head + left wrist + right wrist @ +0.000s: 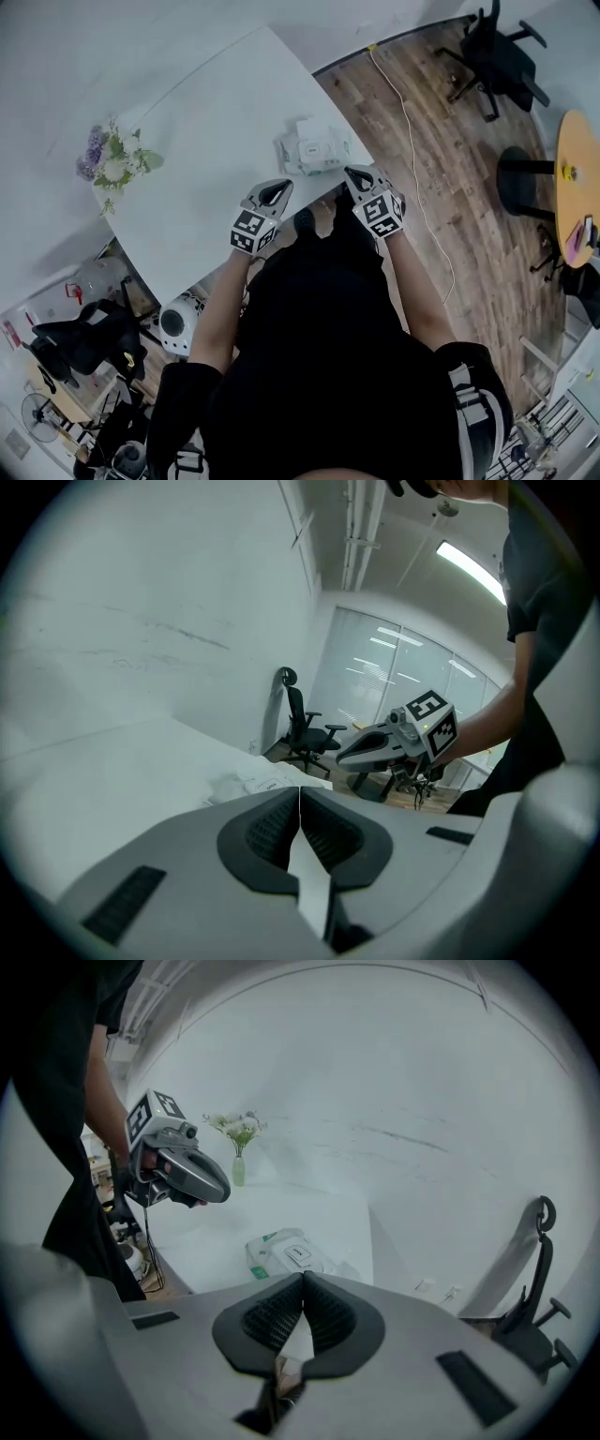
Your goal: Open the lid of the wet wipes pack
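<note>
**Pack** [314, 148]: wet wipes, lying flat on the table [206, 131] at the edge nearest me.

**Lid** [298, 1254]: a small white flap on the pack's top face. As far as I can make out it lies down flush, and no wipe shows.

**Left gripper** [278, 190]: my jaws are pressed together with nothing between them. I hold it in the air on the near-left side of the pack, not touching it.

**Right gripper** [357, 175]: jaws likewise together and bare. It sits just near-right of the pack, clear of it.

**Flowers** [114, 161]: well to the left of the pack, with no part in the job.

**Step, as I judge it:** both tools hang beside the pack with the lid down. That would suit a reach toward the pack or a drawing away from it, and I cannot tell which.

**Need:** if the lid is to be raised, one pair of jaws must part and catch the flap's free edge. The other must steady the soft pack so it neither slides nor lifts.
</note>
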`<act>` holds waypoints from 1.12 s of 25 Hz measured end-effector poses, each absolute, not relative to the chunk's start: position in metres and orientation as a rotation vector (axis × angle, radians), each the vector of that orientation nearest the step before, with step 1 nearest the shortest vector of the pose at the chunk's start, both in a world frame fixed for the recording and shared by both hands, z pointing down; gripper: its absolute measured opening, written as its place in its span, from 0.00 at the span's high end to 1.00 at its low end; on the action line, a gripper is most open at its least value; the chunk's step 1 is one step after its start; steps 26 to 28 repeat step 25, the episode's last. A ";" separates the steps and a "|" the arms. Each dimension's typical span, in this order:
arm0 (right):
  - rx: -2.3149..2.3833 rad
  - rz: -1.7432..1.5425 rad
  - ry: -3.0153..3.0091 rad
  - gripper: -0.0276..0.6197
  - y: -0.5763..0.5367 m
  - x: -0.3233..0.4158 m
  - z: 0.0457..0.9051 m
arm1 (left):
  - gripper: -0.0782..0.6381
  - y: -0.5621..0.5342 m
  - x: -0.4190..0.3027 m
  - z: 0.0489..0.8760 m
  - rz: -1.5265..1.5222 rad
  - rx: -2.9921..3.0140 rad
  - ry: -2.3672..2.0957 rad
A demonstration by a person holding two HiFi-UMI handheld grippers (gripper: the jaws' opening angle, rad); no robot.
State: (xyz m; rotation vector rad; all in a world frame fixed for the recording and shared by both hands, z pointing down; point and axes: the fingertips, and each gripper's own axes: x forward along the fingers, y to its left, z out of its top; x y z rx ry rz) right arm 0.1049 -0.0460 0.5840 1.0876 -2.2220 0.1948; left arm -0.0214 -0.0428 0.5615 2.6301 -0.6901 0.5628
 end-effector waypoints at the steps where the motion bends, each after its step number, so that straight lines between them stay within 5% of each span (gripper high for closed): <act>1: 1.094 0.198 -2.224 0.93 -0.044 0.103 0.583 | 0.86 -0.039 -0.021 0.557 0.565 2.647 -0.678; 28: 1.135 0.171 -2.206 0.93 -0.027 0.090 0.565 | 0.86 -0.023 -0.034 0.514 0.549 2.770 -0.661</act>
